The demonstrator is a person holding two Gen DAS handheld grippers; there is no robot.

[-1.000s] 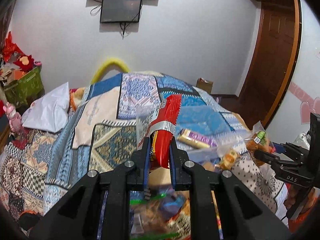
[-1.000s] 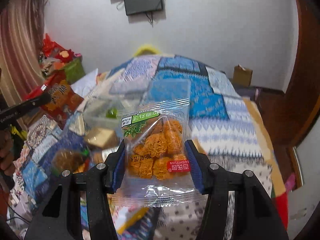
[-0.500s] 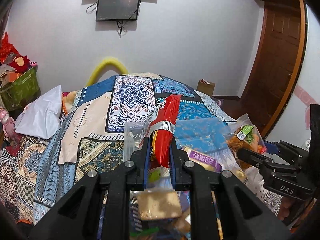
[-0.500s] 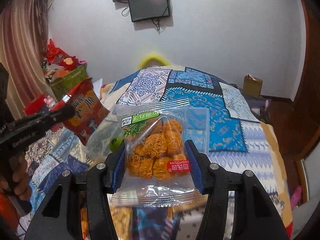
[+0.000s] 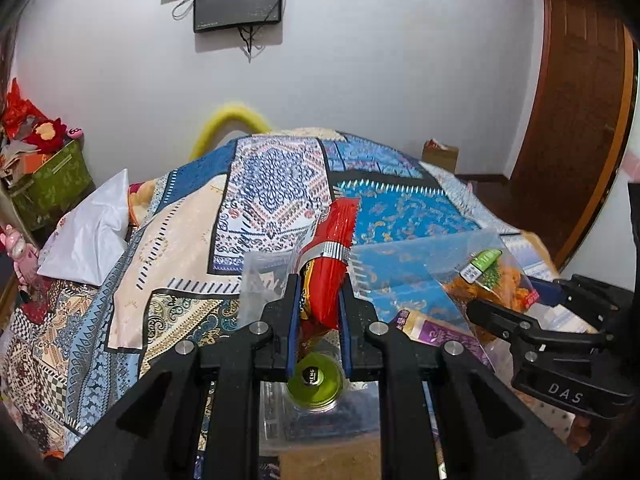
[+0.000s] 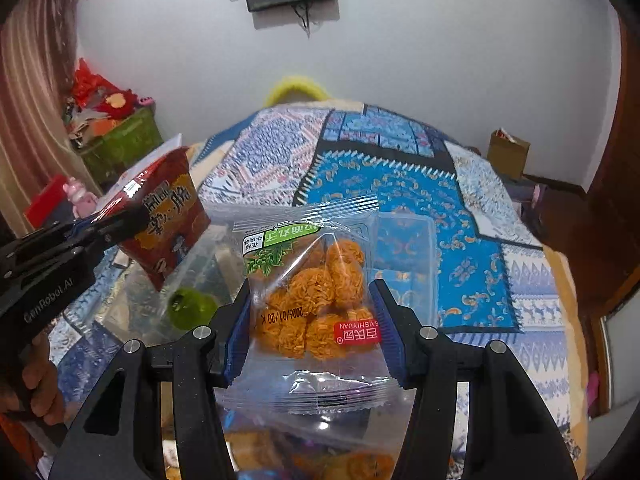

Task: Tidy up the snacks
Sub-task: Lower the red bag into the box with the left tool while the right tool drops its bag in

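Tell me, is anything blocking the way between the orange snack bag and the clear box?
Nothing visible blocks it. The orange snack bag, held in the right gripper, hangs just in front of the clear box. A green cup sits off to the left.

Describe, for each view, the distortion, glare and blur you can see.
Left wrist: fisheye bends the door, corners are dark, the red packet shines, the green cup is soft. Right wrist: the wall bows, glare sits on the clear packet, whose print is sharp, and the bed beyond is slightly blurred.

White wall [image 5: 400,60] — patchwork bedspread [image 5: 272,184], wooden door [image 5: 580,100].
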